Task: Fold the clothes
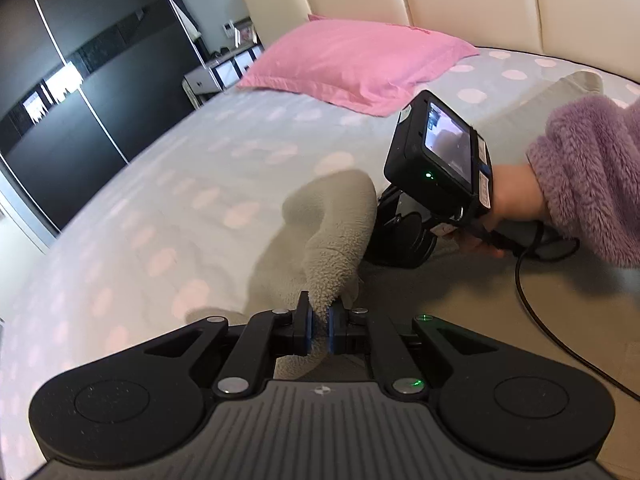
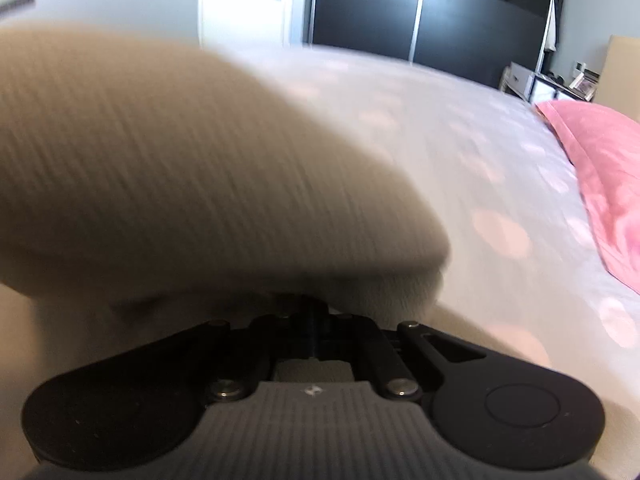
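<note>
Left gripper pinched tight on a raised fold of beige fleece garment, lifted off the dotted bedspread away from the pink pillow. Right gripper pressed together under a blurred ribbed fold of that garment, draped just over its tips.

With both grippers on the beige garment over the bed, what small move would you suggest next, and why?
Probably carry both pinched edges together across and lay them down. The left gripper is shut on a raised fold of the garment; the right gripper looks shut under a lifted flap, and the rest still lies on the bed. The right view is blurred, so confirm that grip first.
</note>
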`<state>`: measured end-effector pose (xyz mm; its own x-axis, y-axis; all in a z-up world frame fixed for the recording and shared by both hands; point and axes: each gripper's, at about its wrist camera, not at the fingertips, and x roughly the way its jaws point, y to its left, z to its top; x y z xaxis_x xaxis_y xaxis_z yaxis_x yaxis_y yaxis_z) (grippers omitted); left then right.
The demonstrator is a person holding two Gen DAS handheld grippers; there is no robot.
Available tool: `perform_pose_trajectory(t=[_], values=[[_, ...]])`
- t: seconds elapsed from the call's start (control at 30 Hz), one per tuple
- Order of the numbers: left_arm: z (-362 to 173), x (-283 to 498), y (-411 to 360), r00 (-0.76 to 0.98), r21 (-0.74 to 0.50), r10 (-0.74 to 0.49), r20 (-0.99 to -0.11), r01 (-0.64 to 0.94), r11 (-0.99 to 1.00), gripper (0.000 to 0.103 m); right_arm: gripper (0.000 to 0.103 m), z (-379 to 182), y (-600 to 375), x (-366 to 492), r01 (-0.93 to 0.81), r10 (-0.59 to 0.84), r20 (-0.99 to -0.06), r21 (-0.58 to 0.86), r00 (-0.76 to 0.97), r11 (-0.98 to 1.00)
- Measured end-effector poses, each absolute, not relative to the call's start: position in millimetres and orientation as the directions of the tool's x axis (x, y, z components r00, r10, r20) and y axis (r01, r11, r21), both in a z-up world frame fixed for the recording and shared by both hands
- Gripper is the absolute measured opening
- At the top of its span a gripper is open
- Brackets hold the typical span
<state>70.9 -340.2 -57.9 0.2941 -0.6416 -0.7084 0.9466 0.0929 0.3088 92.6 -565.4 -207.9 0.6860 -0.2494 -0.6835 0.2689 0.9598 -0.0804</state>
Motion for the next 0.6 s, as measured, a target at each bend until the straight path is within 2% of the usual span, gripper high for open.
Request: perform_pose_trajectory(t=[0.23, 0.33, 0.43, 0.47, 0.5, 0.57, 0.6], values=[[-104.2, 43.3, -329.7, 0.283, 0.332, -0.609, -0.741, 0.943, 0.035, 0.006, 0.001, -183.9, -592.9, 15.5, 0.36, -0.26, -0.707, -0.008, 0.658, 0.933], [-124.3, 38.8, -329.4, 0.291, 0.316, -0.581, -0.76, 0.947, 0.061, 0.011, 0.003, -166.7, -594.8, -9.3, 0.389, -0.276, -0.7, 0.003, 0.659, 0.921], [-124.4, 43.0, -319.2, 0.273, 0.261, -0.581, -0.767, 0.959, 0.106, 0.021, 0.006, -148.9, -591.9, -19.7, 0.414, -0.277, -0.687, 0.038, 0.672, 0.91], [-122.5, 44.5, -314.6, 0.265, 0.241, -0.584, -0.767, 0.963, 0.121, 0.025, 0.008, -143.1, -591.5, -21.3, 0.423, -0.27, -0.684, 0.062, 0.678, 0.904], [-116.9, 47.2, -308.0, 0.261, 0.228, -0.593, -0.762, 0.965, 0.132, 0.028, 0.019, -135.9, -591.8, -21.2, 0.437, -0.26, -0.684, 0.096, 0.682, 0.894], [-105.1, 52.8, -294.2, 0.254, 0.203, -0.612, -0.749, 0.967, 0.153, 0.045, 0.036, -121.9, -595.2, -18.0, 0.477, -0.225, -0.688, 0.198, 0.69, 0.856], [-98.5, 58.4, -287.9, 0.263, 0.199, -0.62, -0.739, 0.965, 0.173, 0.047, 0.035, -123.0, -598.8, -18.6, 0.5, -0.207, -0.688, 0.258, 0.696, 0.827]])
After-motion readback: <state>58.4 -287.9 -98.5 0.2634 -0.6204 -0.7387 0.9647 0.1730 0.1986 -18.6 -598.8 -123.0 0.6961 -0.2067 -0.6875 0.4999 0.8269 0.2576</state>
